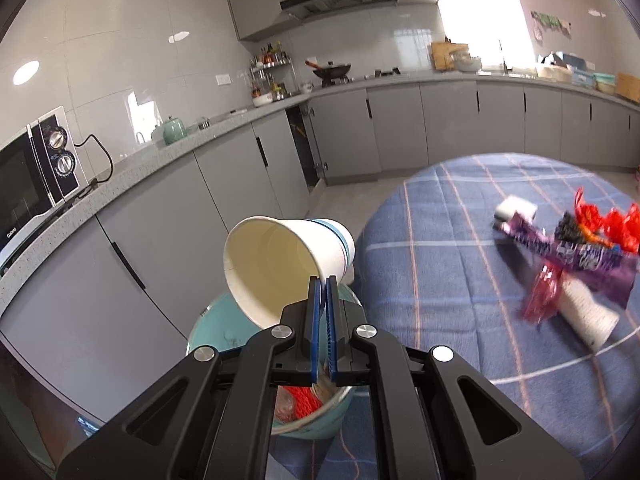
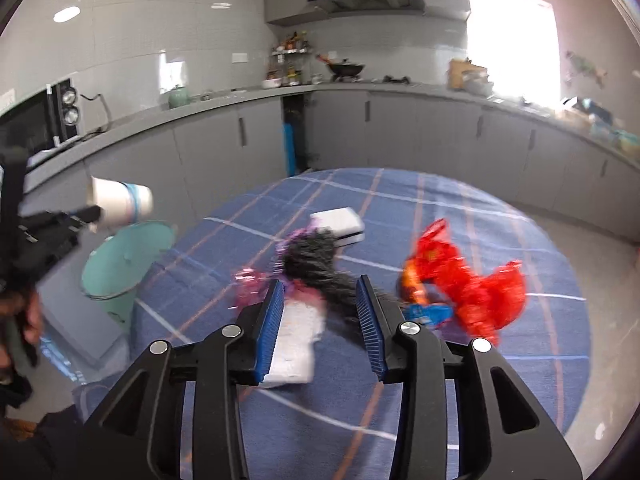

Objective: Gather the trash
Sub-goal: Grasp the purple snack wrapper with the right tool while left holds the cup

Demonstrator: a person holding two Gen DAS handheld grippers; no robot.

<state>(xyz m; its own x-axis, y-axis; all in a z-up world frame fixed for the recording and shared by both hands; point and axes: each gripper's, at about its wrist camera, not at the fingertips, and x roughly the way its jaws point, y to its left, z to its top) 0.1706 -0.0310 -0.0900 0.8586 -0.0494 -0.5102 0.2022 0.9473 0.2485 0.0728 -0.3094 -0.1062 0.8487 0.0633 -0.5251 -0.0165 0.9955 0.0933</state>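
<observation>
Blue-padded left gripper (image 1: 323, 280) pinches paper cup (image 1: 288, 264) rim | right gripper (image 2: 320, 292) half open, holding nothing

The left gripper (image 1: 323, 280) covers the near half of the teal bin (image 1: 208, 332), so only scraps of red netting (image 1: 306, 402) show inside; the wrappers (image 1: 580, 256) at three o'clock on the table (image 1: 440, 216) smear with motion, their print unreadable; in the right wrist view the dark wrapper (image 2: 316, 256) and red bag (image 2: 472, 284) blur too; the white cup (image 2: 294, 344) at six o'clock lies half behind a blue pad.
</observation>
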